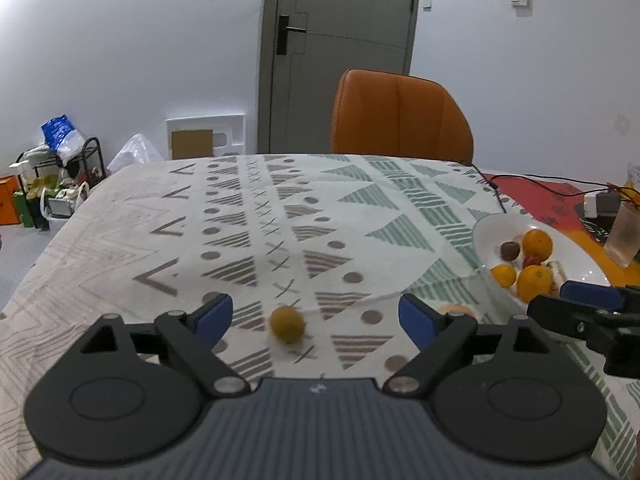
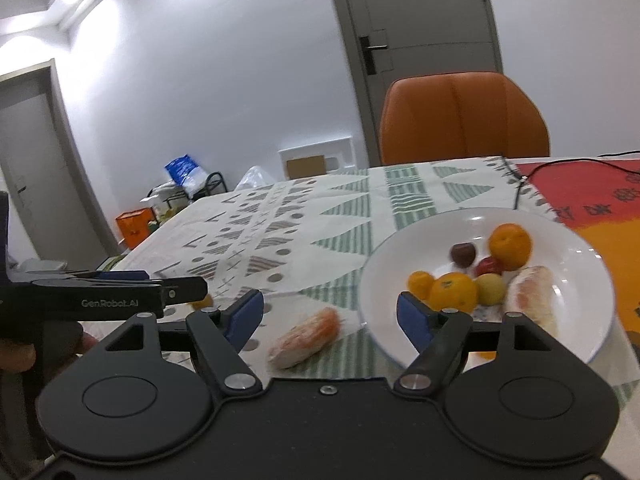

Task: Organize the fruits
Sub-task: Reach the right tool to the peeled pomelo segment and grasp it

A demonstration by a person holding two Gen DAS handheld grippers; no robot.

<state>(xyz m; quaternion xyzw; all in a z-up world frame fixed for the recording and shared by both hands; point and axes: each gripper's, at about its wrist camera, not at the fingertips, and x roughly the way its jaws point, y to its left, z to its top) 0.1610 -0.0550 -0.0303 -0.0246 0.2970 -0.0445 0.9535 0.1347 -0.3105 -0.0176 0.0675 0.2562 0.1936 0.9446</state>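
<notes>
Left hand-held gripper (image 1: 316,316) released, jaws wide, small yellow fruit (image 1: 287,324) lying loose on desk (image 1: 120,240) between them. Right hand-held gripper (image 2: 330,314) released over wrapped fruit (image 2: 305,338) beside plate (image 2: 384,264) of fruit.

"GenRobot.AI" in pale letters on the black side of the left hand-held gripper (image 2: 182,289), at 9 o'clock in the right wrist view. Dark characters on the red cloth (image 2: 592,196) at 3 o'clock too blurred to read.
</notes>
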